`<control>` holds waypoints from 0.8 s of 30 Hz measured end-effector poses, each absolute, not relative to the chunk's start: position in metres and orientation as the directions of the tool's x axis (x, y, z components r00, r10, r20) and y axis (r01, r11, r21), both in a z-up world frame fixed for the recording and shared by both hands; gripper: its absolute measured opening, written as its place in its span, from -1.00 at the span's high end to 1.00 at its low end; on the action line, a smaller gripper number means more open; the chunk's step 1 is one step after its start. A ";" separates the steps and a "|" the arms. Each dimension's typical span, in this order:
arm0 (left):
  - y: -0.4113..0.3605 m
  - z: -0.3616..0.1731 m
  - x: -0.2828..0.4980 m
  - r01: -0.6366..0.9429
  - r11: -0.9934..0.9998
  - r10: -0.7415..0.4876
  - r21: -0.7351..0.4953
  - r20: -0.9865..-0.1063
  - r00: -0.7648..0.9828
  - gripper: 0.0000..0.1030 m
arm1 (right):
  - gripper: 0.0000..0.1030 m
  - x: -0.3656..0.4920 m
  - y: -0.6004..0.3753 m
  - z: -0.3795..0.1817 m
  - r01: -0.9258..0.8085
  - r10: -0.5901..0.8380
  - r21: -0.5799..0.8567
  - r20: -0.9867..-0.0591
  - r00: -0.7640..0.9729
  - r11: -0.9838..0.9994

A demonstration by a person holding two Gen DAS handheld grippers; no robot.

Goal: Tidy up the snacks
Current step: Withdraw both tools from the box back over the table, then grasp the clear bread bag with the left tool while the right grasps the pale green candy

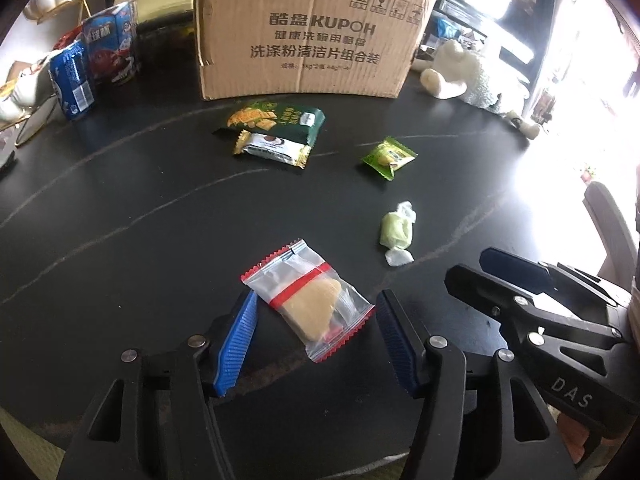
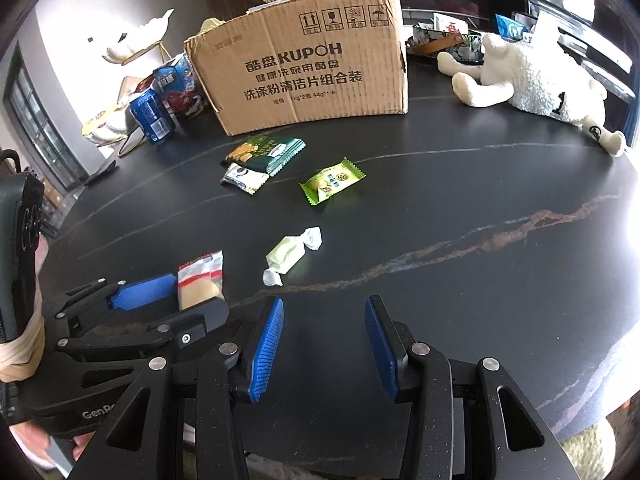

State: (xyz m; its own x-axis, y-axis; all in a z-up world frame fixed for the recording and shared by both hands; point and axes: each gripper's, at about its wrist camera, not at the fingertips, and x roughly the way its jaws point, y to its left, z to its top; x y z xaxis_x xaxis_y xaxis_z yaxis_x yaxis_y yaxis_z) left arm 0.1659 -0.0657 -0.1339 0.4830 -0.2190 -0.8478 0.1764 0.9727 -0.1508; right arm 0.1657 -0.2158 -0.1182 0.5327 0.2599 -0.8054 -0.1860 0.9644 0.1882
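On the dark table (image 1: 120, 208) with thin pale veins, the nearest snack is a clear packet (image 1: 310, 300) with red zigzag ends and a red stripe across it; inside is a pale beige biscuit piece shaped like a rounded wedge. It lies flat and diagonal between the two blue ribbed pads of the left gripper (image 1: 316, 336). The jaws stand released, with a gap between each pad and the wrapper, so the packet is not grasped. From this packet, at about 1 o'clock, lies a pale green candy (image 1: 396, 236) in a clear wrapper twisted at both ends. Further at 1 o'clock is a bright green packet (image 1: 388, 158) with yellow print. At 12 o'clock, a dark green cracker bag (image 1: 276, 120) lies with a silver and gold bar (image 1: 272, 148) resting on its near edge. Behind them stands a brown cardboard box (image 1: 308, 32) with printed letters. At 10 o'clock near the table edge stand a blue can-like package (image 1: 72, 80) and a blue carton (image 1: 112, 48). In the right wrist view the right gripper (image 2: 324, 340) hovers over bare table, jaws parted and with nothing between them; the candy is at its 11 o'clock, and a white plush toy (image 2: 532, 76) lies at 1 o'clock.
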 end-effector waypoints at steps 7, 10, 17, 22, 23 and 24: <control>-0.061 -0.134 0.166 0.166 0.977 -0.200 -0.133 -0.837 0.510 0.22 | 0.15 0.167 -0.215 -0.120 -0.184 0.258 0.188 -0.810 0.527 0.965; -0.055 -0.134 0.166 0.157 0.974 -0.223 -0.166 -0.830 0.512 0.44 | 0.15 0.167 -0.210 -0.119 -0.193 0.255 0.179 -0.811 0.526 0.965; -0.046 -0.132 0.166 0.153 0.965 -0.263 -0.214 -0.809 0.525 0.64 | 0.15 0.168 -0.201 -0.119 -0.207 0.268 0.184 -0.807 0.526 0.961; -0.040 -0.129 0.166 0.155 0.958 -0.286 -0.240 -0.796 0.534 0.70 | 0.15 0.173 -0.197 -0.116 -0.202 0.273 0.192 -0.795 0.542 0.960; -0.038 -0.129 0.165 0.156 0.957 -0.291 -0.246 -0.793 0.536 0.71 | 0.15 0.174 -0.195 -0.115 -0.199 0.268 0.188 -0.793 0.547 0.962; -0.036 -0.128 0.165 0.156 0.956 -0.293 -0.248 -0.790 0.539 0.71 | 0.15 0.175 -0.194 -0.115 -0.199 0.266 0.186 -0.793 0.548 0.962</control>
State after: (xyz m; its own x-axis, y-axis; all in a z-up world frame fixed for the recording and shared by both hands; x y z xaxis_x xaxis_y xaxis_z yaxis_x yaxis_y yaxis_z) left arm 0.1652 -0.0360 -0.1284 0.5391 -0.2933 -0.7895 0.1562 0.9560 -0.2485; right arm 0.1748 -0.1939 -0.1149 0.5481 0.2665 -0.7928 -0.1986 0.9622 0.1861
